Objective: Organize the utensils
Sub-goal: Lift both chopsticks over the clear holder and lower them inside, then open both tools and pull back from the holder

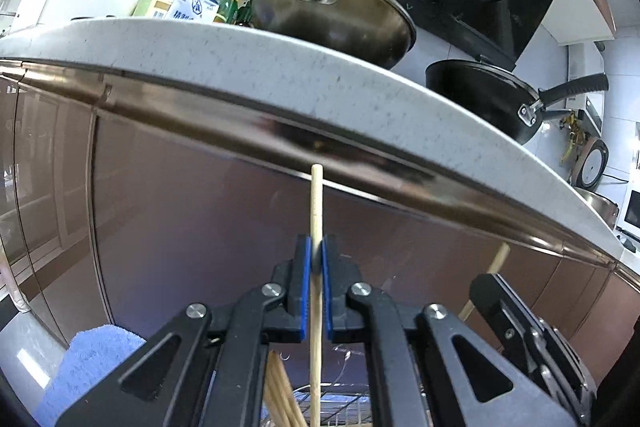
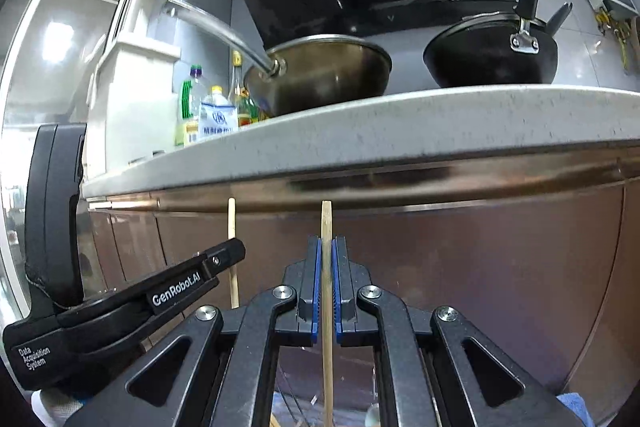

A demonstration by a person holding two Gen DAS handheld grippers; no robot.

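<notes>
Both grippers, left gripper (image 1: 316, 259) and right gripper (image 2: 327, 259), are each pinching one pale wooden chopstick (image 1: 316, 195) upright (below the speckled countertop's front edge (image 1: 280, 75)), probably pairing them.

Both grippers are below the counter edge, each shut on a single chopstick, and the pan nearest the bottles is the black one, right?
Not quite. The right wrist view shows the steel wok beside the bottles; the black pan sits further right. The rest holds: left gripper and right gripper each clamp one chopstick below the counter edge.
</notes>
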